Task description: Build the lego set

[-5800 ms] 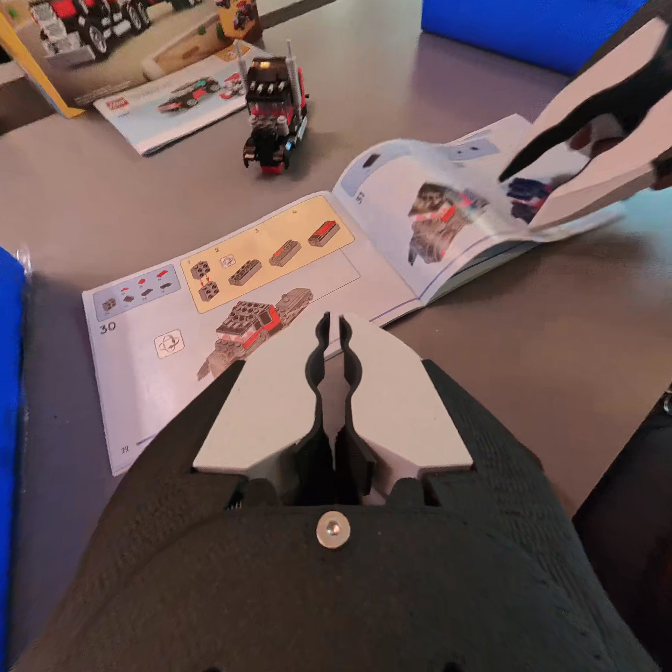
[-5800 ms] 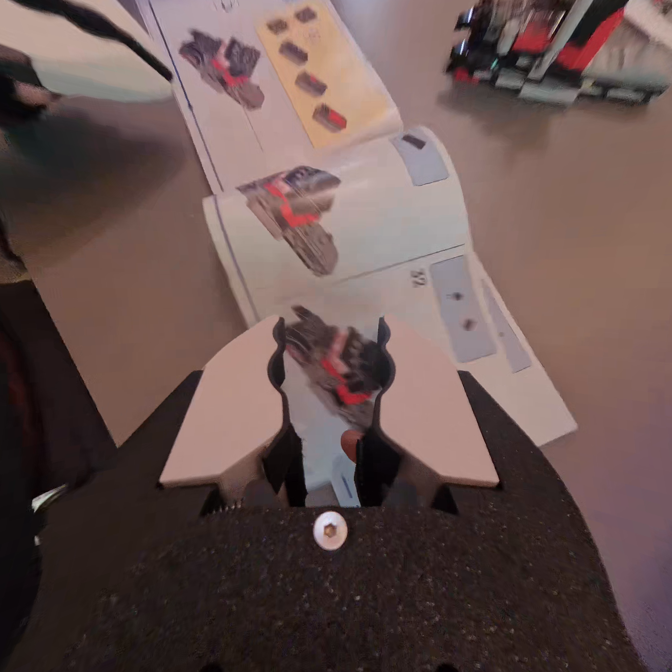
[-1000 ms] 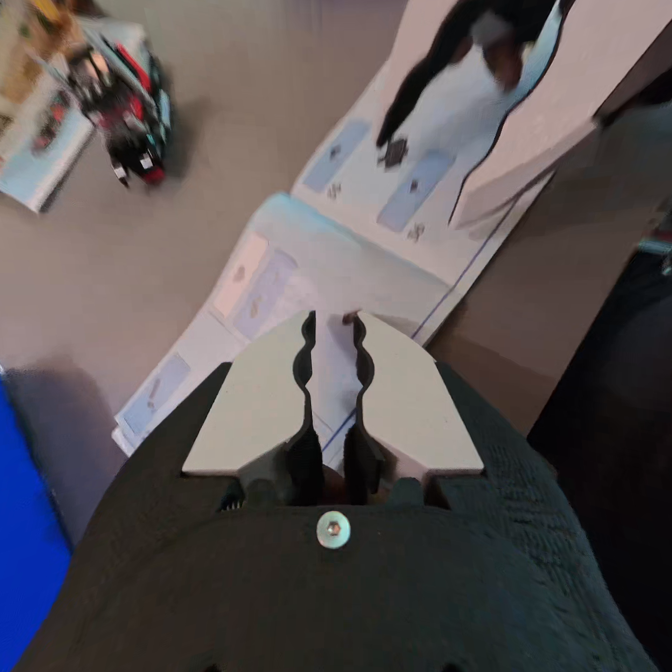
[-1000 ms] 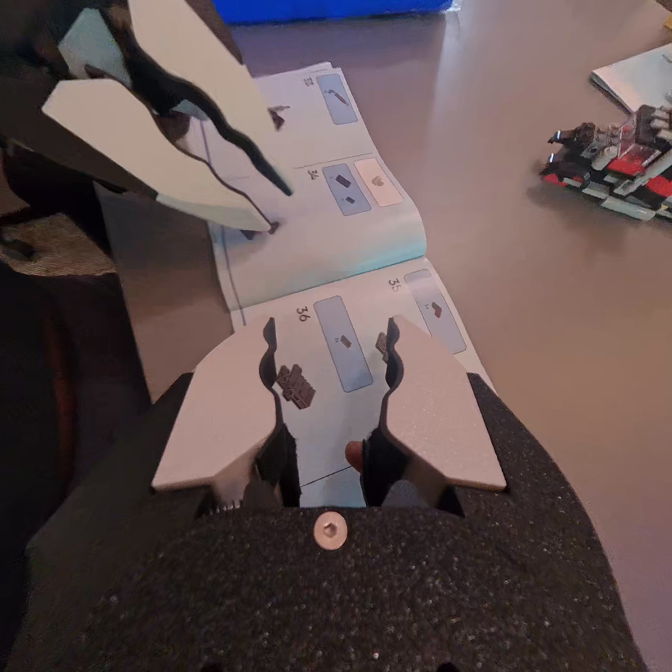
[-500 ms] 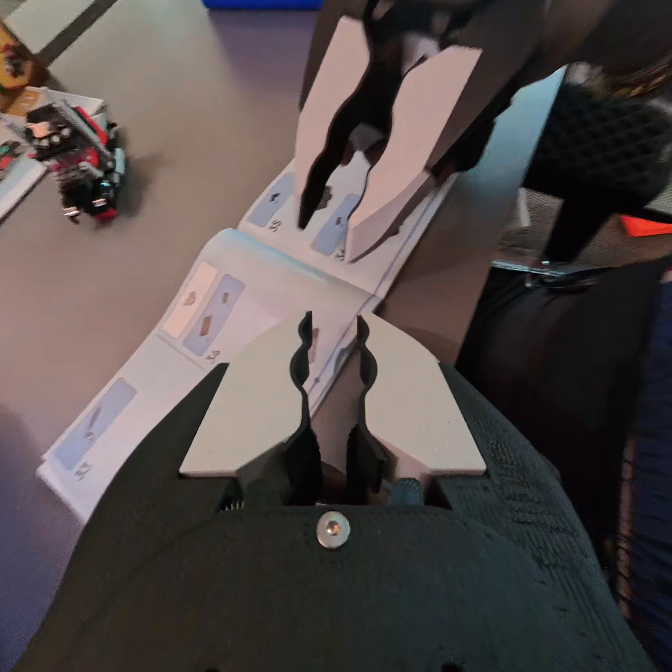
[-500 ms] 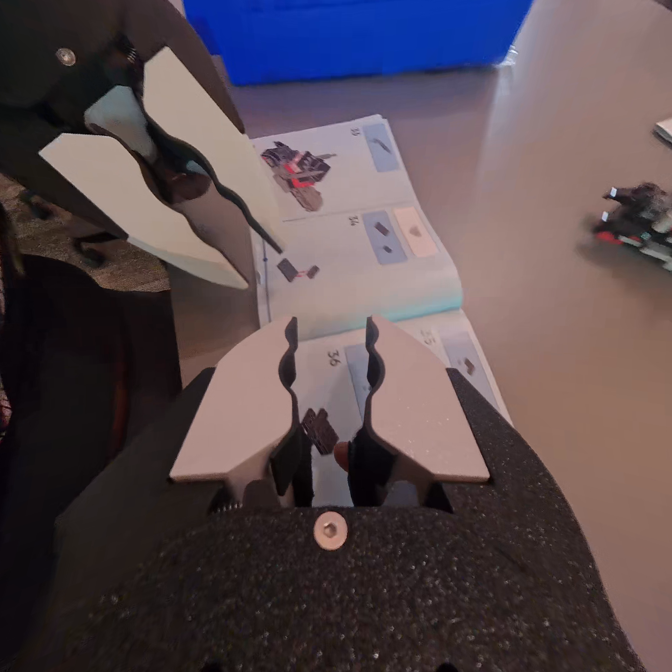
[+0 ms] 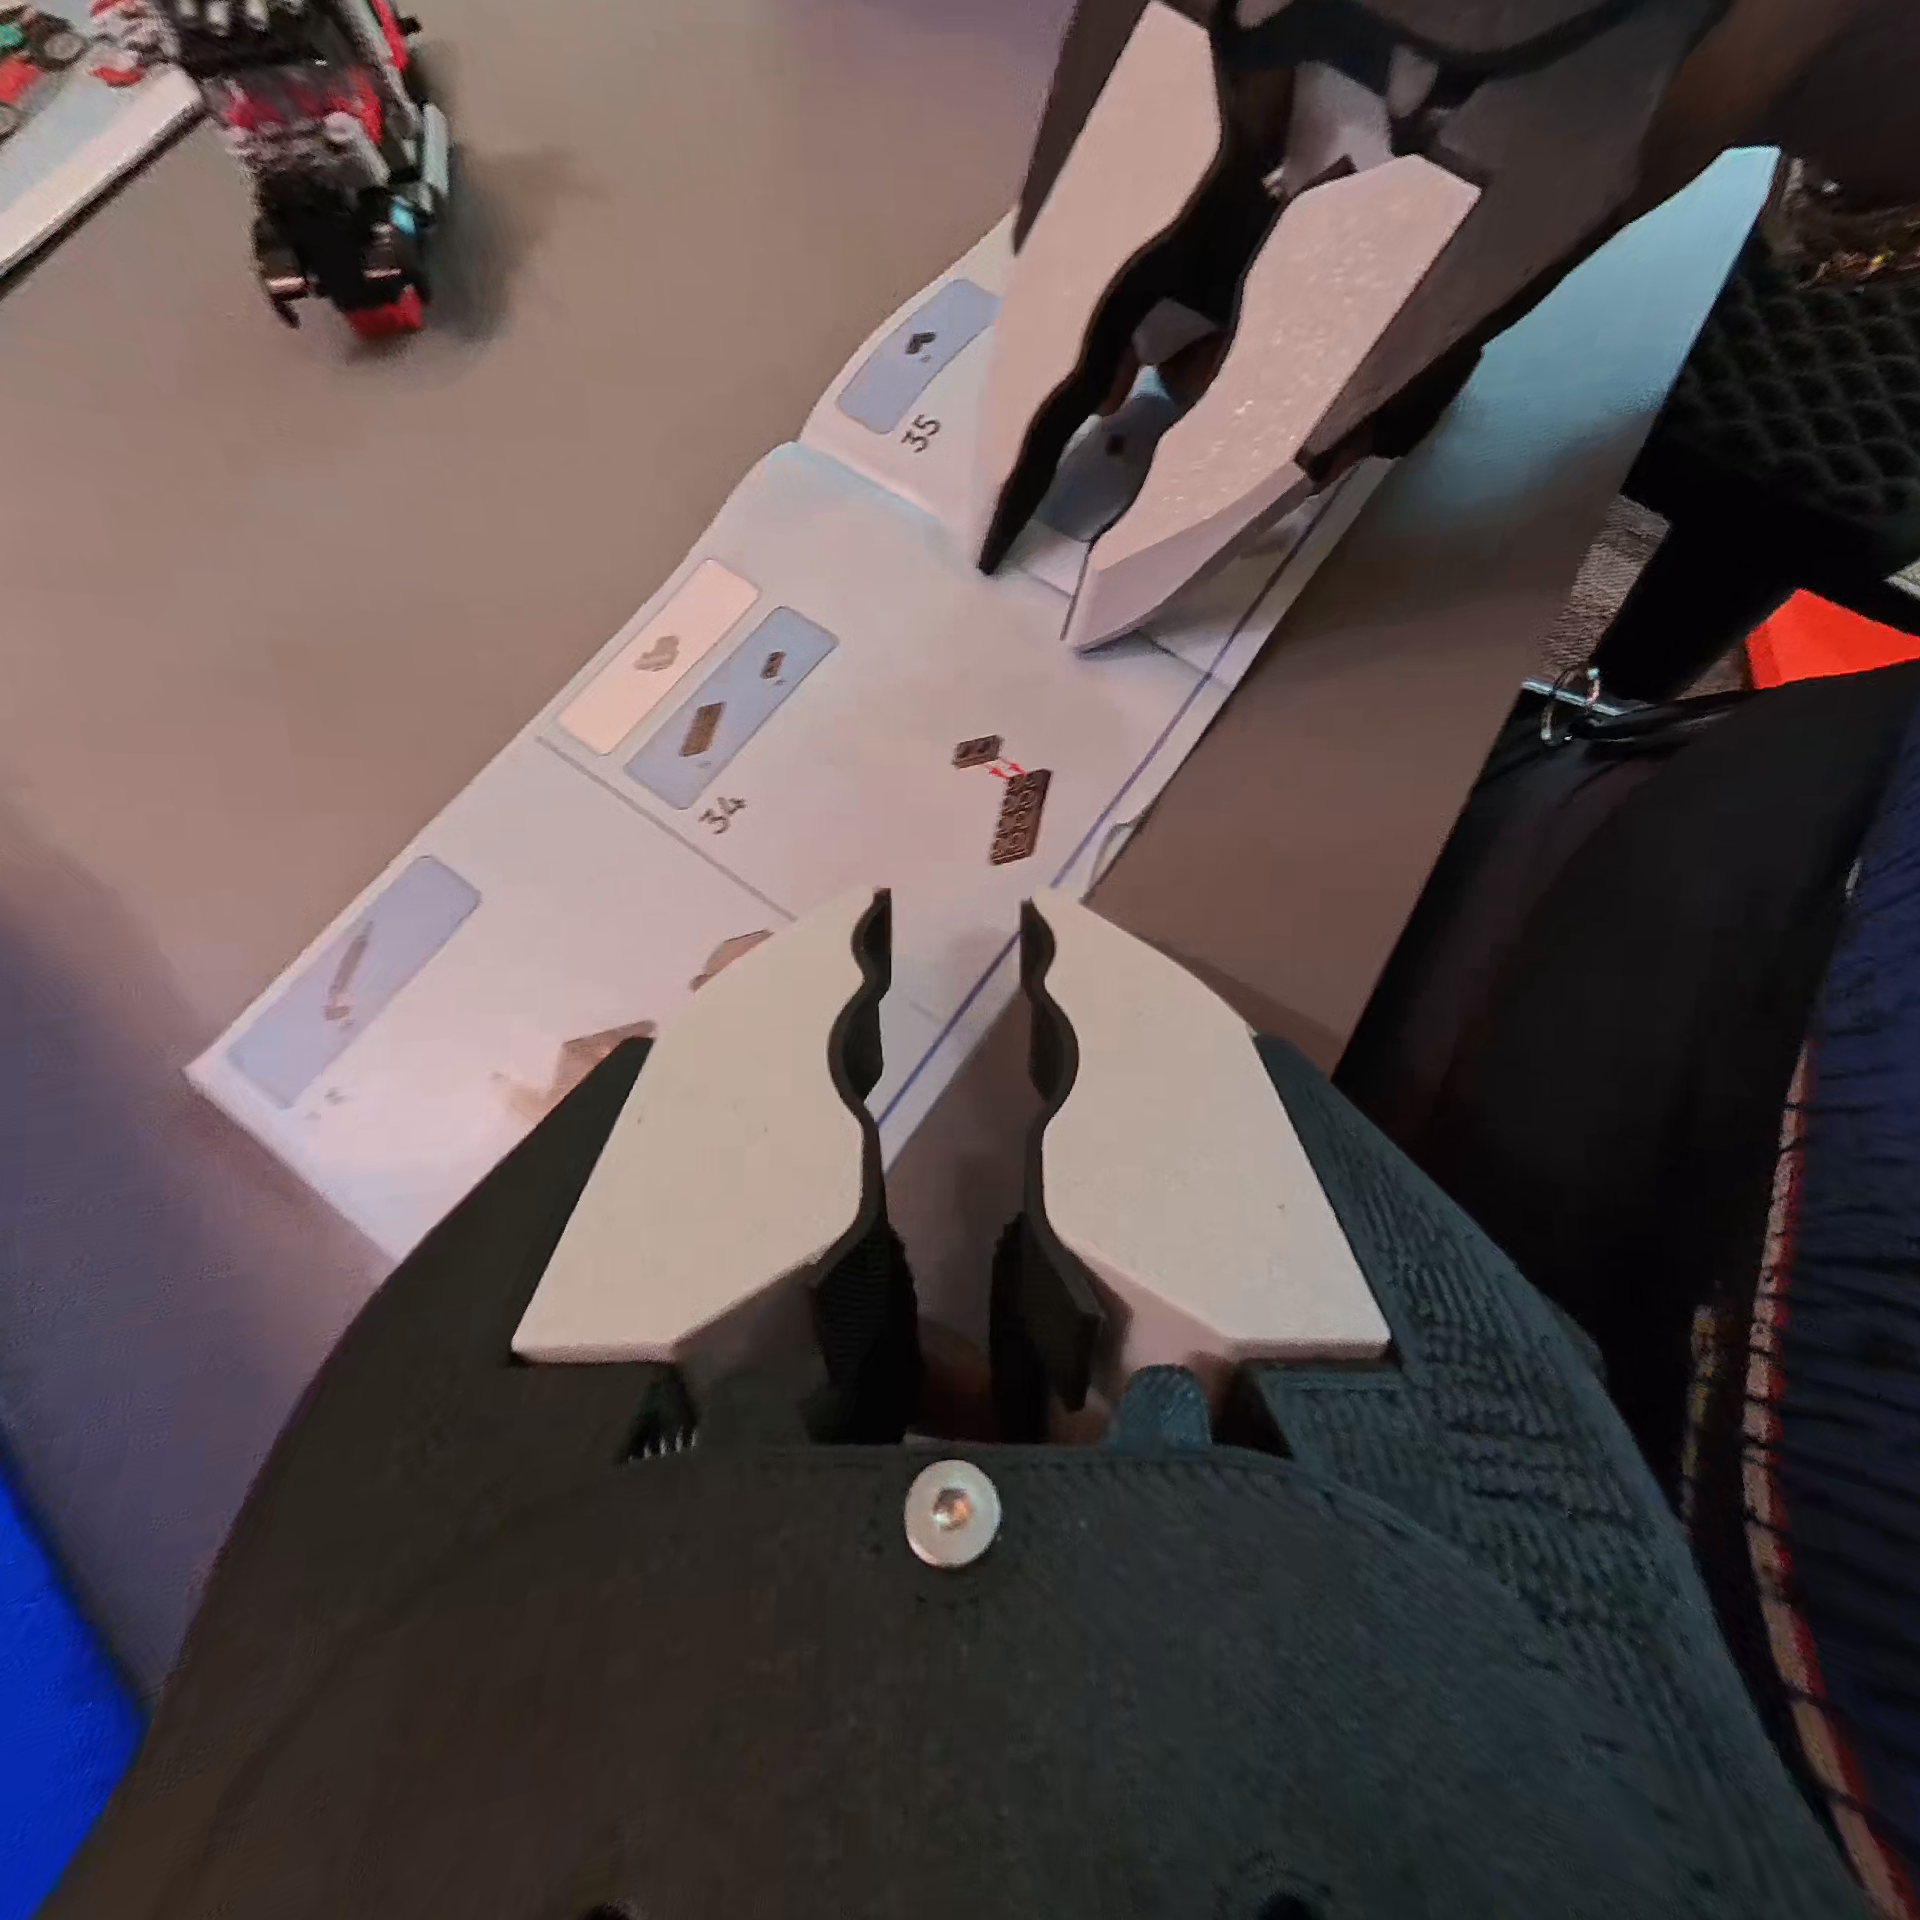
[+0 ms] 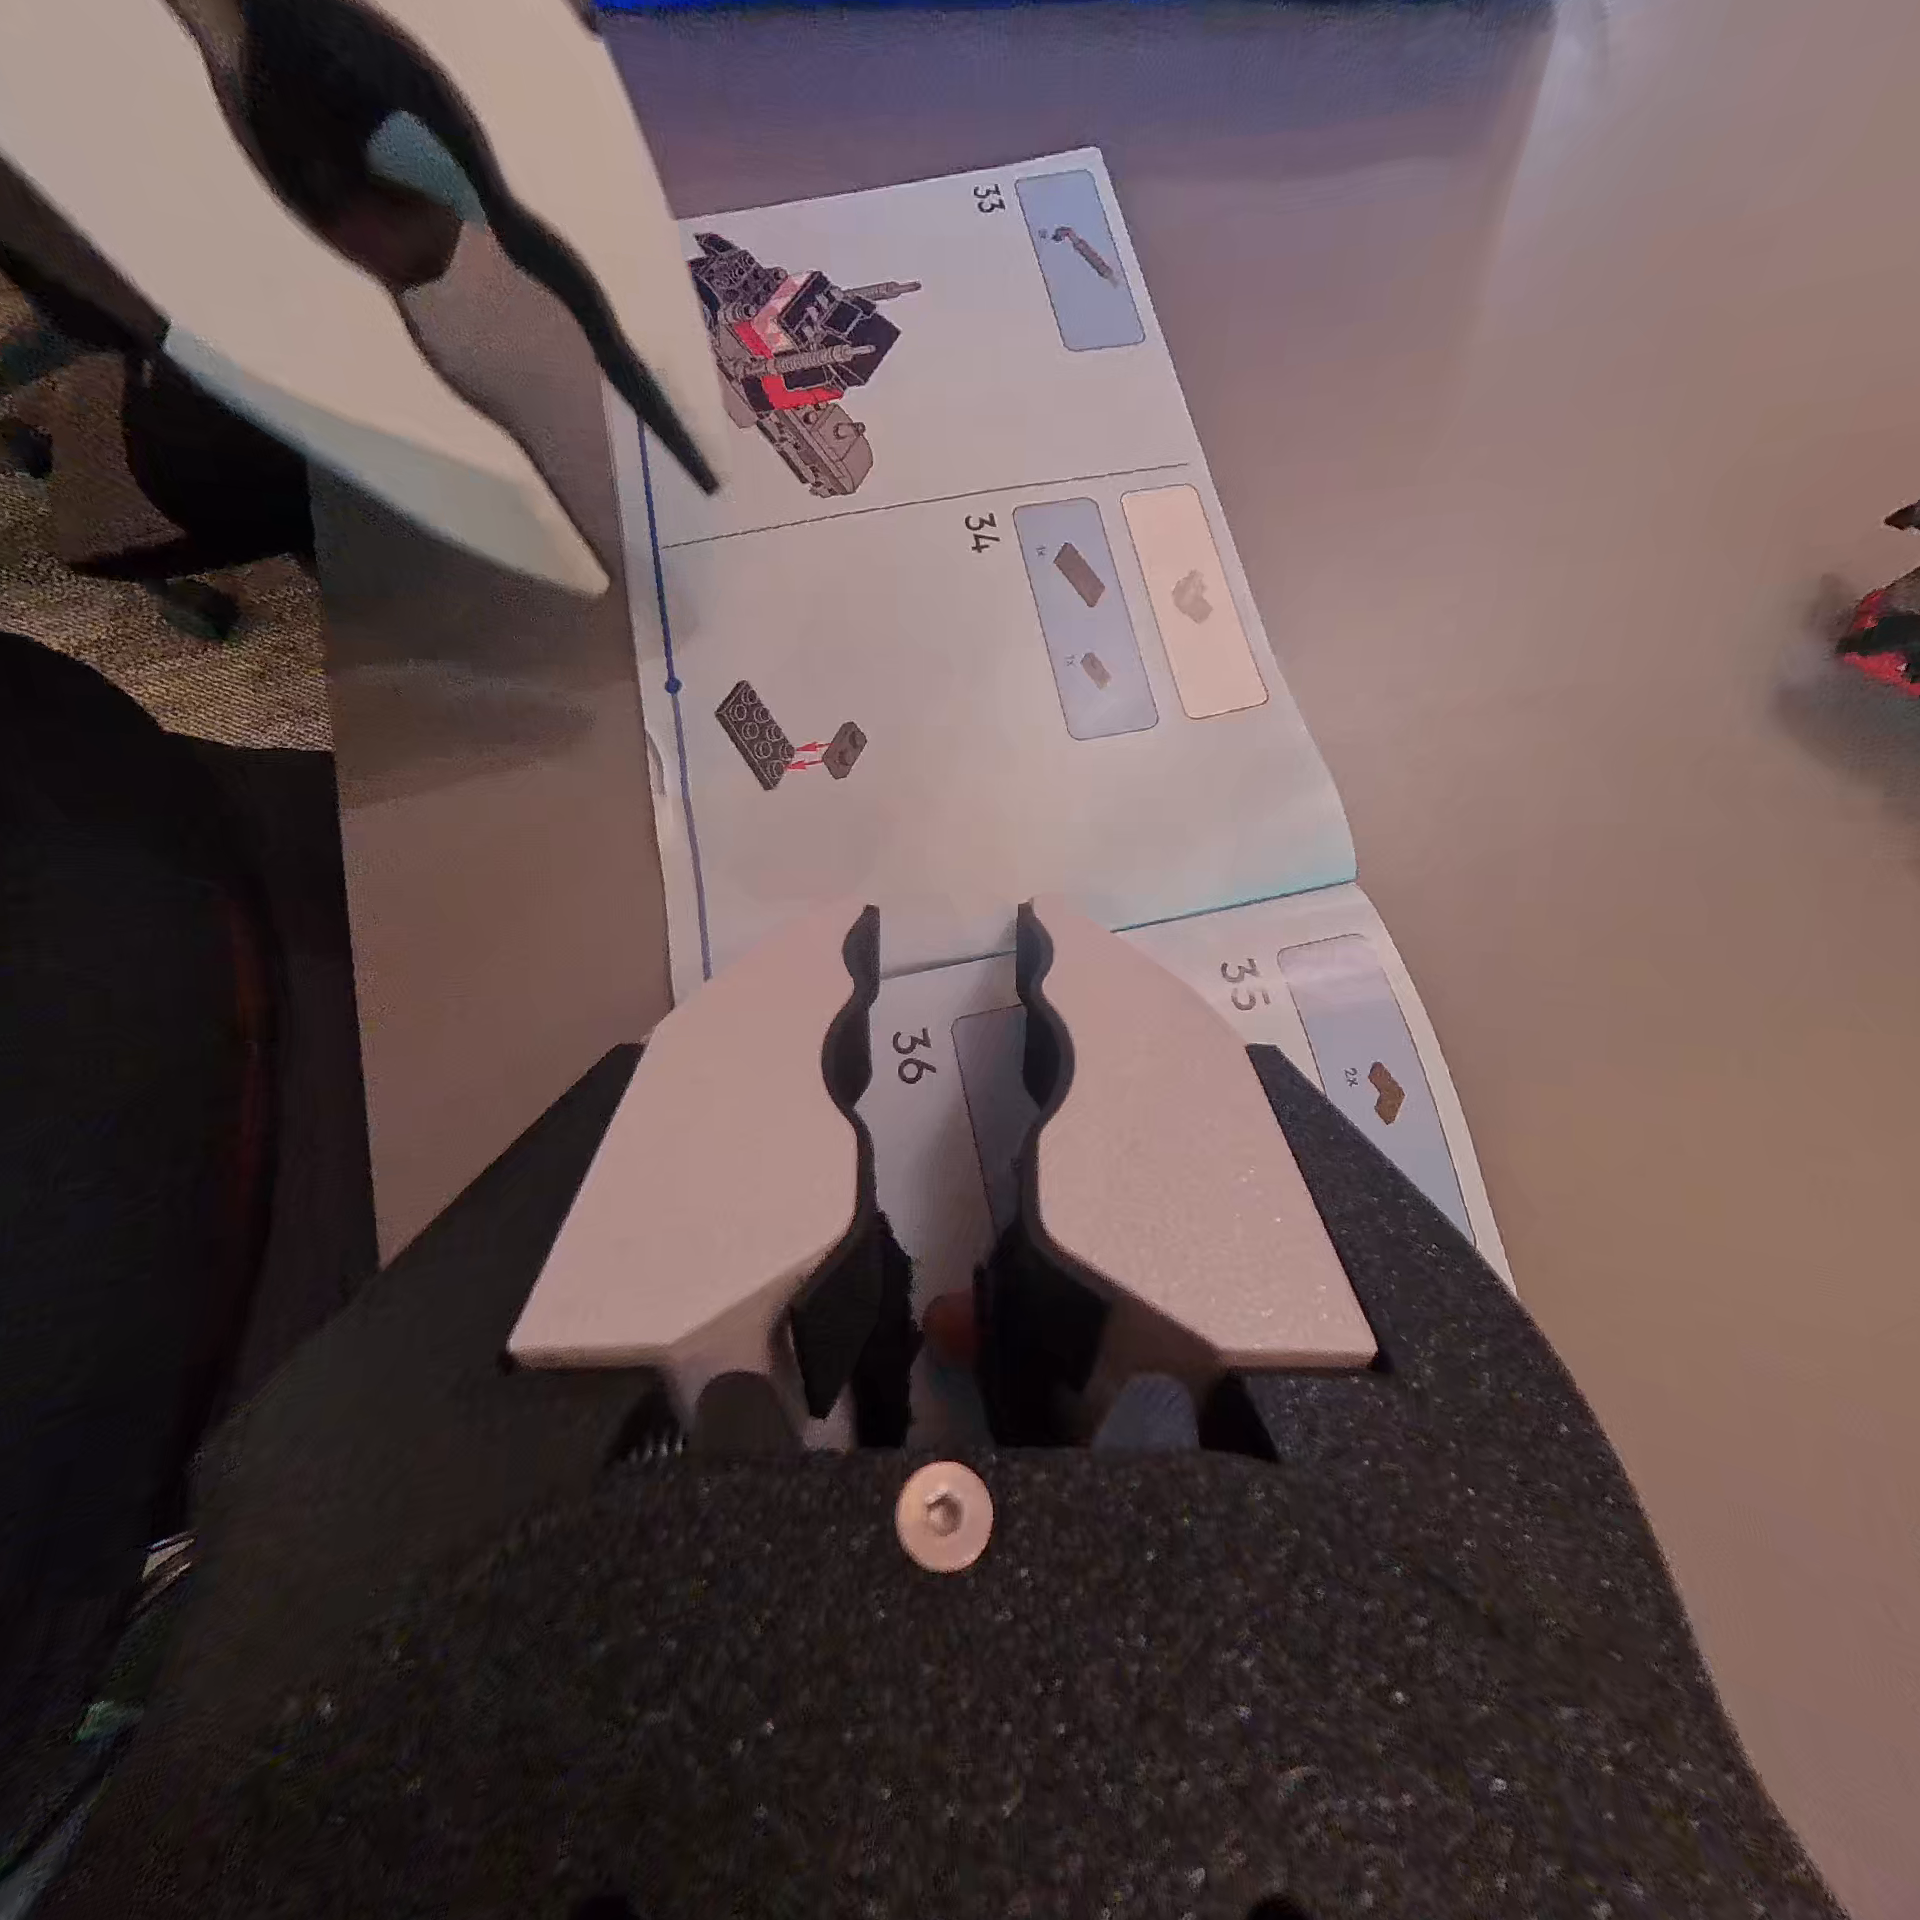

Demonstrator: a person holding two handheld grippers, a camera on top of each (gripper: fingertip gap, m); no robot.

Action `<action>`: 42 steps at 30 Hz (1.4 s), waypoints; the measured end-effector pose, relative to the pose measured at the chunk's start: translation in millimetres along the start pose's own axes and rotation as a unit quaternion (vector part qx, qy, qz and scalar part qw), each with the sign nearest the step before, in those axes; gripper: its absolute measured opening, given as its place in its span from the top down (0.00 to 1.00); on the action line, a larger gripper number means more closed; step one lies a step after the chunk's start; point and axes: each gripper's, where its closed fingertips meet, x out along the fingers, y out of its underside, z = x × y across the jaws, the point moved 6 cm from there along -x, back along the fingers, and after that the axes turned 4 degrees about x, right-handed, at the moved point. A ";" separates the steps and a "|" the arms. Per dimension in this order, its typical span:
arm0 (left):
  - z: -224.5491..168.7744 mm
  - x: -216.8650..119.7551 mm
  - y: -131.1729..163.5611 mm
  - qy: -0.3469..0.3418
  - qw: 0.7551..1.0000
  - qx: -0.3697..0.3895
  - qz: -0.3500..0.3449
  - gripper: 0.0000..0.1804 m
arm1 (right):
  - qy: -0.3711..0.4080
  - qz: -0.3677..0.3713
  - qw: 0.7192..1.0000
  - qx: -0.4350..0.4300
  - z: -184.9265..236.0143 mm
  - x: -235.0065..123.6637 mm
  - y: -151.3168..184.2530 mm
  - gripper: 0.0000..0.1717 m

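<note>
An open building-instruction booklet (image 7: 831,748) lies on the brown table near its front edge; it also shows in the right wrist view (image 8: 935,623). My left gripper (image 7: 956,914) is open and empty, hovering over the near edge of the booklet's left page. It also shows in the right wrist view (image 8: 655,535). My right gripper (image 8: 945,920) is open and empty, with its tips just above the booklet's centre fold. In the left wrist view it (image 7: 1039,603) points down at the page by the fold. I cannot tell whether it touches the paper.
A black and red toy truck (image 7: 332,177) stands farther out on the table and shows at the right edge of the right wrist view (image 8: 1881,634). A blue bin (image 7: 42,1662) is at the left. A person's dark clothing (image 7: 1662,1039) borders the table edge. The left gripper's tips are roughly 8 cm from the right gripper's.
The booklet now shows later pages than several seconds ago. The right jaws have narrowed over the last second with nothing between them. Both grippers have shifted over the booklet.
</note>
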 end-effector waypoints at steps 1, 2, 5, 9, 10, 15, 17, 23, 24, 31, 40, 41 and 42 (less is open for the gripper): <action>5.7 -2.3 0.3 -0.006 1.000 0.001 0.004 0.86 | -0.003 0.000 1.000 -0.005 -0.3 0.3 -0.7 0.85; 12.7 -4.4 0.4 -0.017 1.000 0.001 0.007 0.85 | -0.007 -0.001 1.000 -0.014 -0.6 -0.1 -1.3 0.85; 29.4 -11.4 -0.8 -0.032 0.999 -0.019 0.004 0.81 | -0.011 -0.052 0.999 0.003 -7.0 -11.6 -10.1 0.80; 33.0 -14.1 1.0 -0.005 0.999 -0.055 0.000 0.68 | 0.009 -0.142 0.989 0.049 -24.4 -44.0 -19.7 0.83; 34.4 -13.6 4.5 -0.007 0.998 -0.054 0.018 0.61 | 0.015 -0.137 0.989 0.054 -28.2 -48.7 -17.4 0.82; 38.3 -30.5 -0.4 -0.047 0.999 -0.015 0.022 0.47 | -0.004 -0.075 0.996 0.047 -30.5 -49.4 -5.2 0.70; 38.8 -40.0 -9.0 -0.057 0.998 -0.021 -0.004 0.47 | -0.013 -0.078 0.996 0.047 -31.5 -44.3 -6.0 0.69; 55.1 -47.2 -0.7 -0.074 0.995 -0.063 -0.017 0.50 | -0.046 -0.066 0.995 0.059 -38.0 -31.3 -13.2 0.62; 54.9 -45.8 0.7 -0.063 0.995 -0.072 -0.020 0.50 | -0.045 -0.066 0.995 0.053 -38.9 -31.2 -14.5 0.61; 67.3 -41.9 10.1 -0.080 0.992 -0.097 -0.027 0.75 | 0.023 -0.117 0.991 0.069 -61.9 -41.5 -19.2 0.37; 84.8 -37.3 19.2 -0.169 0.979 -0.107 -0.030 0.98 | 0.120 -0.113 0.981 0.103 -103.3 -53.0 -24.2 0.24; 85.0 -35.1 21.4 -0.174 0.978 -0.109 -0.023 0.95 | 0.121 -0.104 0.982 0.102 -105.8 -50.8 -25.1 0.23; 84.5 -32.6 23.3 -0.175 0.978 -0.114 -0.018 0.91 | 0.119 -0.096 0.983 0.102 -108.3 -48.1 -26.0 0.23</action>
